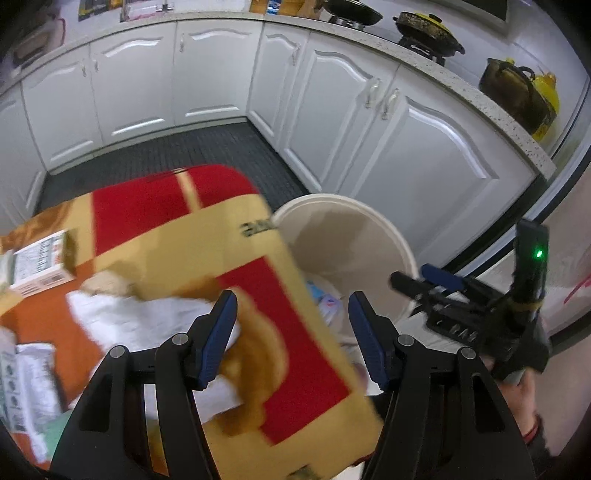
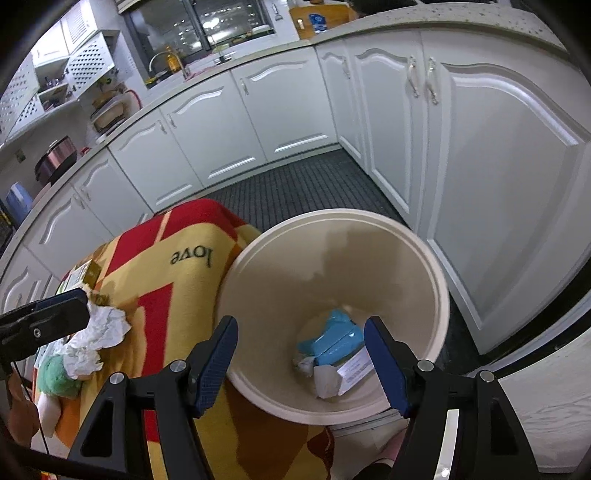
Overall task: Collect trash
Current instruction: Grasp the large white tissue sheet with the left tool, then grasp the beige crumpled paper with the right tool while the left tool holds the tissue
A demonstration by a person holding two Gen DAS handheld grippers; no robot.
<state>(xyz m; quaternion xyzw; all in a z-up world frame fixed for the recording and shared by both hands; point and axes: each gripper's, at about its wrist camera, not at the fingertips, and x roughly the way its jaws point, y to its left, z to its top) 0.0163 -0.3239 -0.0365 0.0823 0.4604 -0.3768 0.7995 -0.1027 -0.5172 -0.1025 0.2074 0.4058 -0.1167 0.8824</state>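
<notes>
A cream trash bin [image 2: 369, 236] stands on the floor beside a surface covered with a red and yellow blanket [image 2: 177, 280]. Inside it lie a blue packet [image 2: 332, 339], a white wad and a small white box. My right gripper [image 2: 301, 354] is open and empty above the bin's mouth. My left gripper [image 1: 291, 332] is open over the blanket's edge, just above a crumpled white paper [image 1: 140, 317], which also shows in the right wrist view [image 2: 99, 332]. The bin [image 1: 343, 229] lies right of it. A small printed box [image 1: 40, 262] and a printed wrapper [image 1: 26, 384] lie further left.
White kitchen cabinets [image 2: 480, 155] run behind and to the right of the bin, over a dark tiled floor [image 2: 295, 188]. Pots [image 1: 428, 29] stand on the counter above. A green soft thing [image 2: 59, 373] lies on the blanket near the paper.
</notes>
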